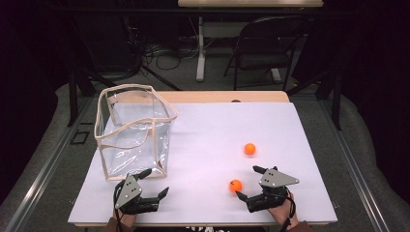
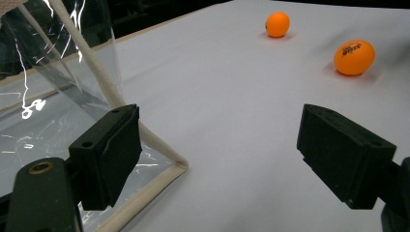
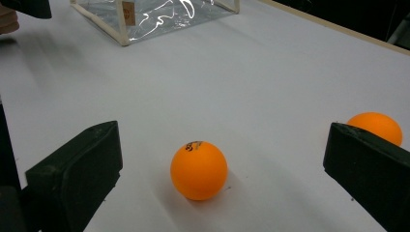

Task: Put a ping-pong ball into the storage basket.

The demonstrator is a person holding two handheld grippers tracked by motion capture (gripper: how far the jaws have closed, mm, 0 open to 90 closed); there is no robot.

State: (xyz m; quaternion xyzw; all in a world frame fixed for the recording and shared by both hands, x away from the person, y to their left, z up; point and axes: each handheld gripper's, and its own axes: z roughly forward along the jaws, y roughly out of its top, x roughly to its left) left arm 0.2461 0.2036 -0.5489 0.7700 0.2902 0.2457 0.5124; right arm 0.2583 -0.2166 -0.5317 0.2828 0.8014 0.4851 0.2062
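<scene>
- Right gripper (image 1: 245, 182) is open wide, jaws low over the table (image 1: 217, 130), w/ nothing between the pads yet.
- Near ball (image 1: 235, 185) lies on the white sheet just in front of the right gripper; in the right gripper view the ball (image 3: 198, 170) sits about in the middle btw. the two jaws, a bit ahead of the tips, not touching them.
- A ball has no long axis, so jaw angle matters little; what counts is the short push forward so the pads come to both sides of it.
- Far ball (image 1: 249, 149) is farther up the table, apart from the near one.
- Left gripper (image 1: 155, 182) is open also and empty, beside the near corner of the clear bag (image 1: 133, 130); the bag stands open at the left side.
- Right hand is clearly nearer to both balls, so probably it takes the near ball and carries it left to the bag.
- Risk: ball rolls away if one pad touches first.
</scene>
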